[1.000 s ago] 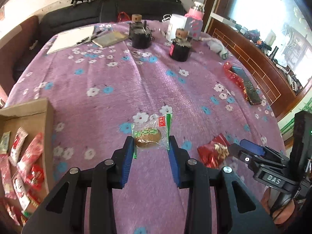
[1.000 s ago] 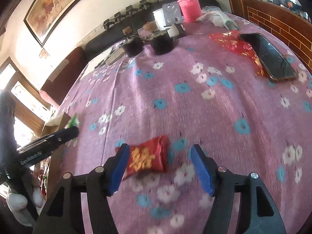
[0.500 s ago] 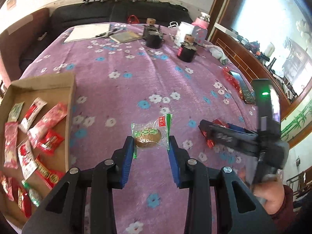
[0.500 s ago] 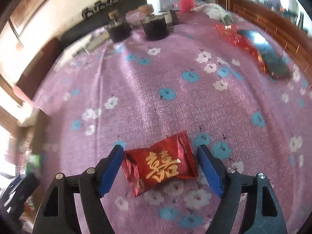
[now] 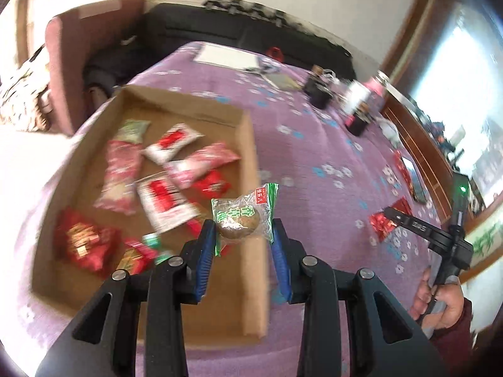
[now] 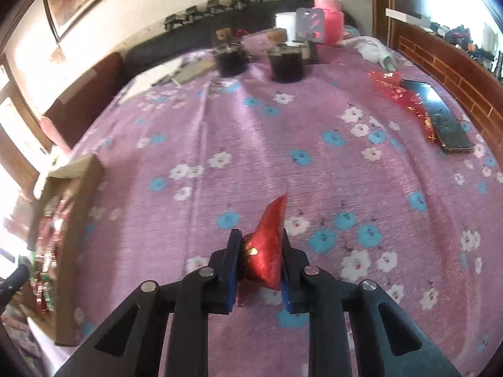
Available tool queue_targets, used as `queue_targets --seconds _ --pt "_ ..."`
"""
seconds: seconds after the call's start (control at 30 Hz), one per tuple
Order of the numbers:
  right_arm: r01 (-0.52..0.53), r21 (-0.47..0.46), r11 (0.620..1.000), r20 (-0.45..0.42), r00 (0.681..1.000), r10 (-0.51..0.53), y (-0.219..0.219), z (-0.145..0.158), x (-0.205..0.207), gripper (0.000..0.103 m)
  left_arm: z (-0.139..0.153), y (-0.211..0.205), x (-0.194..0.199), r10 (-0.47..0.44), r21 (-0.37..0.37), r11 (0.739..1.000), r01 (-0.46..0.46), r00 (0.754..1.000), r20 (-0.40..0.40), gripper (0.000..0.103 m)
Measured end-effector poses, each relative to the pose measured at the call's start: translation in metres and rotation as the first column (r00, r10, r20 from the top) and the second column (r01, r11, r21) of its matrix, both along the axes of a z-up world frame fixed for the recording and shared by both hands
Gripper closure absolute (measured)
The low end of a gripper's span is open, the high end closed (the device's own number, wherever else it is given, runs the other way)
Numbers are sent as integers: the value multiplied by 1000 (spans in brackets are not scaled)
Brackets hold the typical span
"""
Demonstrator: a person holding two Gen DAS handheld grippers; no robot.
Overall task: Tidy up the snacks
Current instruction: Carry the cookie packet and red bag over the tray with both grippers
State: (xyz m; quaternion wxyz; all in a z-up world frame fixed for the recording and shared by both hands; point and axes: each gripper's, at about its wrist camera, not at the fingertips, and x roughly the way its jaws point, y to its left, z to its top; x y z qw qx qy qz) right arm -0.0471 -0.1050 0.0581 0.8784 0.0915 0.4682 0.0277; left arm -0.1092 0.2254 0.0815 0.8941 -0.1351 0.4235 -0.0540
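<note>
My left gripper [image 5: 243, 235] is shut on a clear green-printed cake packet [image 5: 241, 215] and holds it above the right wall of a cardboard tray [image 5: 251, 169] that holds several red and white snack packets [image 5: 163, 201]. My right gripper [image 6: 261, 251] is shut on a red foil snack packet [image 6: 265, 248], held edge-up just above the purple flowered tablecloth [image 6: 283, 157]. The right gripper also shows in the left wrist view [image 5: 389, 215], closed on the red packet [image 5: 382, 221]. The tray also shows at the left of the right wrist view [image 6: 78, 182].
Two black jars [image 6: 286, 66], a pink bottle [image 6: 328, 15], a white cup, notebooks and a cloth stand at the far end of the table. A phone [image 6: 440, 116] lies on red foil [image 6: 393, 91] at the right, by a wooden edge.
My left gripper has swung left with the cake packet, from over the cloth to over the tray's right wall. My right gripper has shut on the red packet and tipped it on edge.
</note>
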Motion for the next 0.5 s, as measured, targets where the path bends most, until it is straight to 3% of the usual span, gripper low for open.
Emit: queue_targets --seconds 0.23,0.4,0.5 --pt "-91 21 996 53 994 90 35 27 -11 82 -6 47 -24 117 -33 993 -117 993 -12 70" --pt "-213 86 973 91 974 205 72 49 -21 82 -18 51 -30 123 -19 992 -124 991 -42 70" --pt "-308 142 941 95 950 297 101 55 -22 83 -27 48 -29 112 -13 994 -113 991 -69 70"
